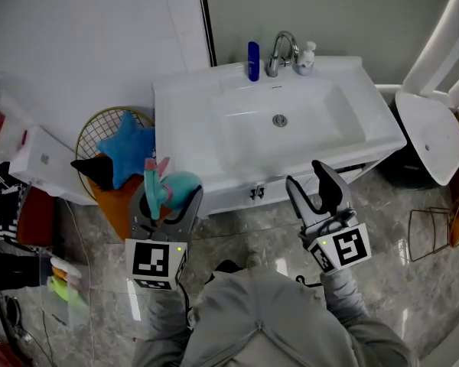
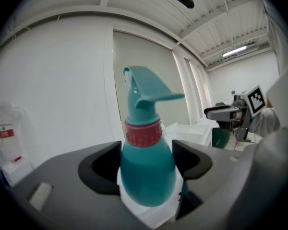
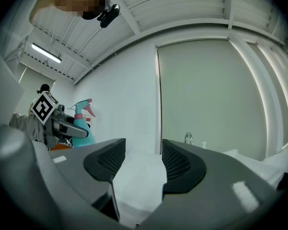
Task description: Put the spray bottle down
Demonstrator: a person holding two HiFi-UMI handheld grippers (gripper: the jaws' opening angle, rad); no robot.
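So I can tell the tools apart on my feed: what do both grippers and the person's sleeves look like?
Left gripper and right gripper match: grey bodies, dark textured pads, each with a white cube of black square markers. Sleeves are grey.

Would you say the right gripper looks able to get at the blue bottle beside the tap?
Probably yes: the right gripper is open and empty at the front edge of the sink, with nothing standing between it and the blue bottle left of the tap.
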